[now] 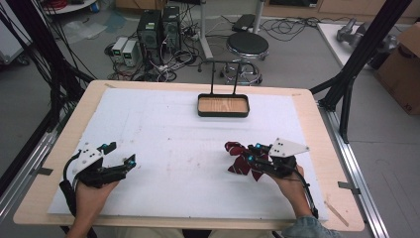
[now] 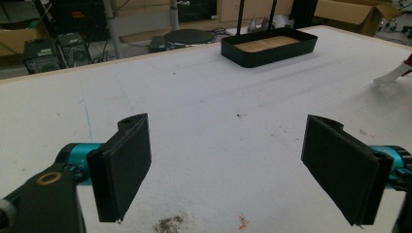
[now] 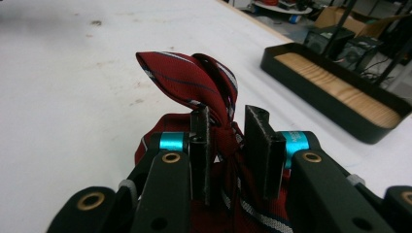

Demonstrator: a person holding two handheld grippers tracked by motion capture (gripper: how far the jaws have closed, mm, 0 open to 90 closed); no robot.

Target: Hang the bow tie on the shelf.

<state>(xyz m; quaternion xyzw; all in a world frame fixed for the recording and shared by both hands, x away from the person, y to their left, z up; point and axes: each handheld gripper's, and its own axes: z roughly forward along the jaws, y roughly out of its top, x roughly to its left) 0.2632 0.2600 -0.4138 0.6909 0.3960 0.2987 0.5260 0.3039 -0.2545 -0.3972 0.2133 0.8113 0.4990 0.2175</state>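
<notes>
A dark red bow tie (image 1: 237, 158) with thin pale stripes lies at the front right of the white mat (image 1: 173, 144). My right gripper (image 1: 253, 152) is shut on its middle. In the right gripper view the two jaws pinch the knot of the bow tie (image 3: 189, 80), and one wing stands up beyond my right gripper (image 3: 228, 141). My left gripper (image 1: 121, 152) rests at the front left, open. In the left gripper view my left gripper (image 2: 226, 160) has its pads (image 2: 126, 165) wide apart over bare mat. A black tray (image 1: 223, 114) with a wooden floor sits at the far centre.
The tray (image 2: 269, 53) has two thin black uprights rising from its far side; it also appears as the tray (image 3: 316, 99) to the right of the tie. Behind the table stand a stool (image 1: 247, 45) and computer towers (image 1: 158, 29). A cardboard box (image 1: 403, 64) is at right.
</notes>
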